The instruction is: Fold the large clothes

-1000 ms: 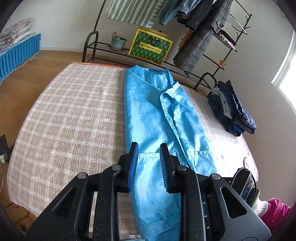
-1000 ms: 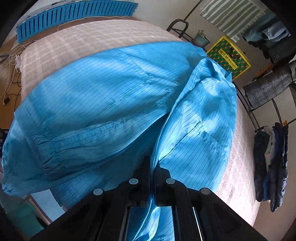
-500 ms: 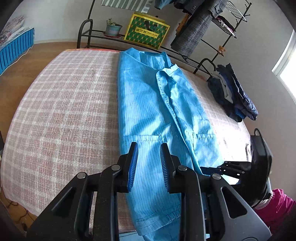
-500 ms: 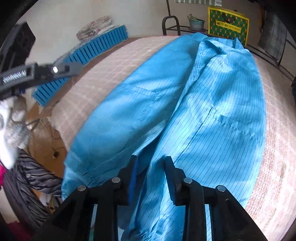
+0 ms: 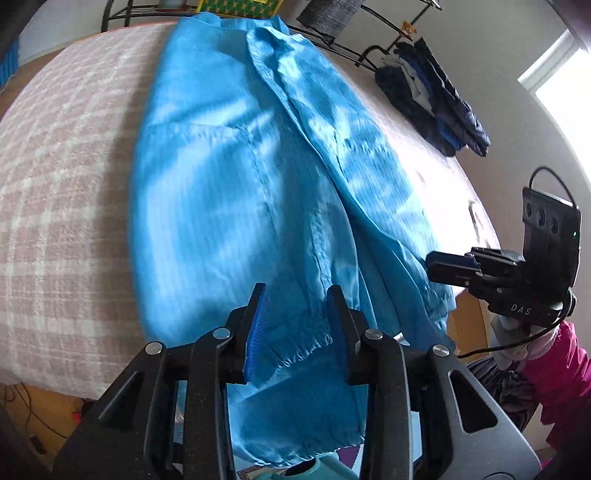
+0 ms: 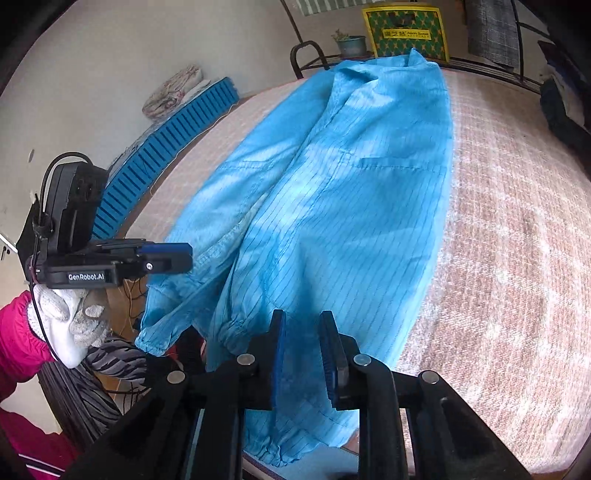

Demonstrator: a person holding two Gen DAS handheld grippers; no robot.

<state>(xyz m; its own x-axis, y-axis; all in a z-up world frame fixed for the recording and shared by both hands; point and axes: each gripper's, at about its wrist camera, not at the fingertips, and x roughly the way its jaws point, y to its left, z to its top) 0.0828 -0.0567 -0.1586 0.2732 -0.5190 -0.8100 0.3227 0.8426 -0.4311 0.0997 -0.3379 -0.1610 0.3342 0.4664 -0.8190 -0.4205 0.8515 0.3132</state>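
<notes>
You have one blue garment [image 5: 236,192] to handle and two grippers. It lies lengthwise on the checked bed cover [image 5: 55,206], its cuffed lower ends hanging over the near edge. Your left gripper [image 5: 297,328] hovers over that hanging end with fingers apart, nothing between them. Your right gripper [image 6: 301,354] does likewise — fingers apart, empty, above the garment's other cuffed end. Bare cover stretches wide on both sides of the garment. Beyond its collar stand one yellow-green box [image 6: 406,31] and one potted plant [image 6: 351,44]. The left view is motion-blurred — seams and stripes there are hard to make out.
</notes>
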